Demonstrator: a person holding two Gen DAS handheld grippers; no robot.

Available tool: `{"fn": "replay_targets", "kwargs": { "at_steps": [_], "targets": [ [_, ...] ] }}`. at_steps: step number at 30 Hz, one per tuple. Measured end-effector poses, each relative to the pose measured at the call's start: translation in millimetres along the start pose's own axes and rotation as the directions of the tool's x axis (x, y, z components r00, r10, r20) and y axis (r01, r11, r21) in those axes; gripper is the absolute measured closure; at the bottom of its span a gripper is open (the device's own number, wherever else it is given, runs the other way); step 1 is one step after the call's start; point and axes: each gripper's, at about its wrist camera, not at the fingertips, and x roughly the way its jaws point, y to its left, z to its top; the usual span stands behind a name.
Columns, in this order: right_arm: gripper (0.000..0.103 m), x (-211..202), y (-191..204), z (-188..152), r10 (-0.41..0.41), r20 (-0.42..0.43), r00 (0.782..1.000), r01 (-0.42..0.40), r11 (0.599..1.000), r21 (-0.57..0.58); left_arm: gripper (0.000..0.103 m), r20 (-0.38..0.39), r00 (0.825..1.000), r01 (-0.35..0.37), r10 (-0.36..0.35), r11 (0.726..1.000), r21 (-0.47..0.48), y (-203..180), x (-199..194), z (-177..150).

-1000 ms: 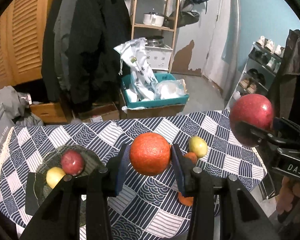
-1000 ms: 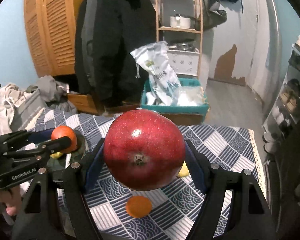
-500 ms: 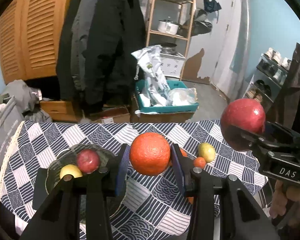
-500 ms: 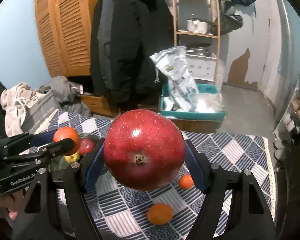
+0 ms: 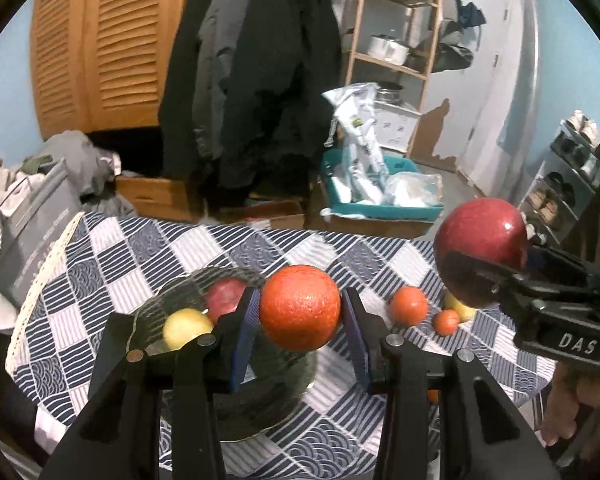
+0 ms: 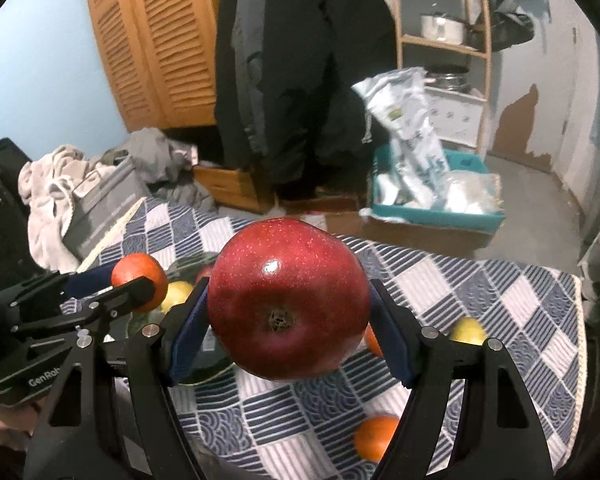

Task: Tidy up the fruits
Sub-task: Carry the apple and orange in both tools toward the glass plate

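Blue-walled room; "DAS"-lettered right claw [image 5: 488, 268]

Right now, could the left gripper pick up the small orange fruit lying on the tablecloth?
Probably not yet. The left gripper has its jaws shut on a large orange, so nothing else fits. The small orange fruit lies unobstructed on the tablecloth; unloading into the glass bowl comes first.

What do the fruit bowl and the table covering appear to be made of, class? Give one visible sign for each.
Fruit bowl: probably dark tinted glass, glossy; the rim glints and the fruit inside shows through its wall.
Table covering: woven cloth, matte, with printed blue-and-white patchwork and a cream braided edge that drapes.
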Motion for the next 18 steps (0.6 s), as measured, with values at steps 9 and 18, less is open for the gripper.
{"fn": "replay_targets", "kwargs": {
  "at_steps": [9,18],
  "targets": [
    [0.027,37.7,28.8,7.0,0.038,-0.056,0.998,-0.039,0.999,-0.031,0.061,-0.063,0.996,-0.067,0.063,0.996,-0.056,38.6,18.6,-14.4],
    [0.027,99.2,52.2,-3.1,0.085,-0.181,0.980,-0.091,0.996,-0.024,0.060,-0.165,0.979,-0.136,0.117,0.984,-0.111,77.3,51.7,-38.9]
  ]
}}
